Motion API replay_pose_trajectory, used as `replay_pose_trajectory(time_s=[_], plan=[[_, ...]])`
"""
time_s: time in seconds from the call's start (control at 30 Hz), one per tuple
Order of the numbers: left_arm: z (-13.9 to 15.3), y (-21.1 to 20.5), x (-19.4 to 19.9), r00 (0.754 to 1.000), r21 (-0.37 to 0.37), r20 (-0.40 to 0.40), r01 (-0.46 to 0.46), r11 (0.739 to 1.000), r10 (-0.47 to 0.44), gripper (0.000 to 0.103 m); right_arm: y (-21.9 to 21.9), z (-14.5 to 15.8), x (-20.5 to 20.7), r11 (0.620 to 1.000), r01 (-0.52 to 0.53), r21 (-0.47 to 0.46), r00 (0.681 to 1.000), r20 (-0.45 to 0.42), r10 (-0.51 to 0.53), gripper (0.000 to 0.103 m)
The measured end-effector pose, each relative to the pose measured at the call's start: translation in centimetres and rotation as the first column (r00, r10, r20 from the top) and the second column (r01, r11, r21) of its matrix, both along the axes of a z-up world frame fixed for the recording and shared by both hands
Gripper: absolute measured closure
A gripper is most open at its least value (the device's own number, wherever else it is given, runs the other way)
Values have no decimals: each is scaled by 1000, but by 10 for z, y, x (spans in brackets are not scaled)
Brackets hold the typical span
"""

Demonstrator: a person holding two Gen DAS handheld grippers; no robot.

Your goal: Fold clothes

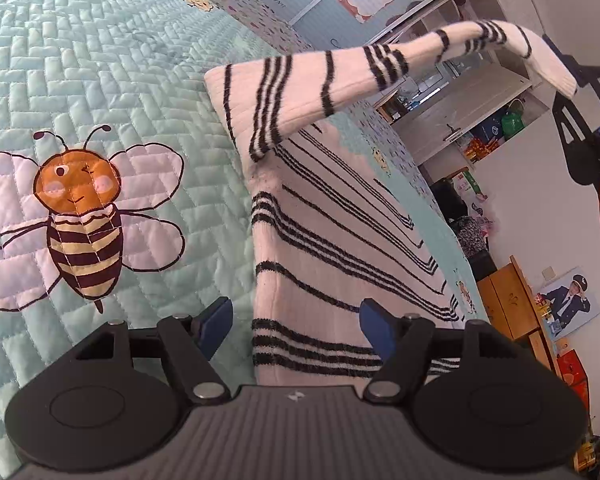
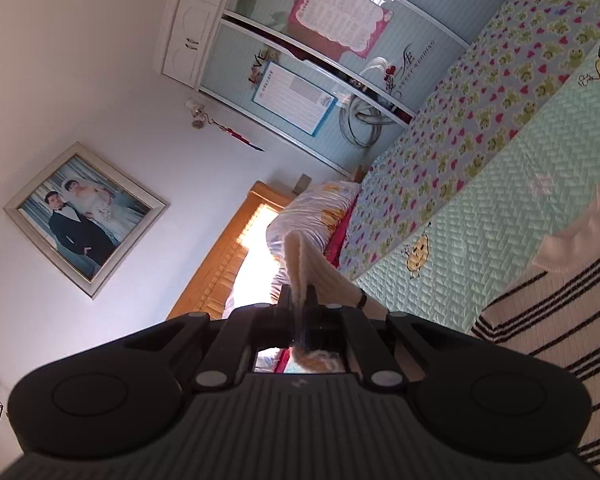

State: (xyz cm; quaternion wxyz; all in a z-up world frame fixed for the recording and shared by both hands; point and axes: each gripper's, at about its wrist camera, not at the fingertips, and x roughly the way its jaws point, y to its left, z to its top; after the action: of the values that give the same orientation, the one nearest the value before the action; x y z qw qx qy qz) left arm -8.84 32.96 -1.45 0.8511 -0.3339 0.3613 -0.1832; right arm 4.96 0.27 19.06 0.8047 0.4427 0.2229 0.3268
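Your right gripper (image 2: 299, 300) is clamped on the striped sweater's (image 1: 340, 240) sleeve cuff (image 2: 304, 264), lifted off the quilt (image 1: 100, 80). Your left gripper (image 1: 296, 326) hangs over the sweater's body, jaws apart and empty. No containers in view.

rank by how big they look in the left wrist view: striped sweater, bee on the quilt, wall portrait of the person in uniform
1. striped sweater, largest
2. bee
3. wall portrait, smallest, though it hangs much farther from the camera, so its real size is unsure
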Motion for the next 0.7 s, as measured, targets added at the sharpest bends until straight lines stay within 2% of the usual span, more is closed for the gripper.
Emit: replay_pose_trajectory(time_s=[0.17,0.37,0.6,0.7], plan=[[-1,-8,1,997,-25,27,67,997,-66,30,-59,0,-20,997,80,-2,997,13,-80,99],[-3,-16,3,993,-45,43,110,993,-108,29,-133,-31,-48,981,193,27,981,-27,-192,99],[-4,-18,6,991,-96,49,130,987,-126,26,-184,-53,-87,969,243,34,970,-13,-243,99],[-5,-20,6,989,-104,50,144,984,-139,25,-199,-66,-91,962,271,21,962,-48,-270,99]])
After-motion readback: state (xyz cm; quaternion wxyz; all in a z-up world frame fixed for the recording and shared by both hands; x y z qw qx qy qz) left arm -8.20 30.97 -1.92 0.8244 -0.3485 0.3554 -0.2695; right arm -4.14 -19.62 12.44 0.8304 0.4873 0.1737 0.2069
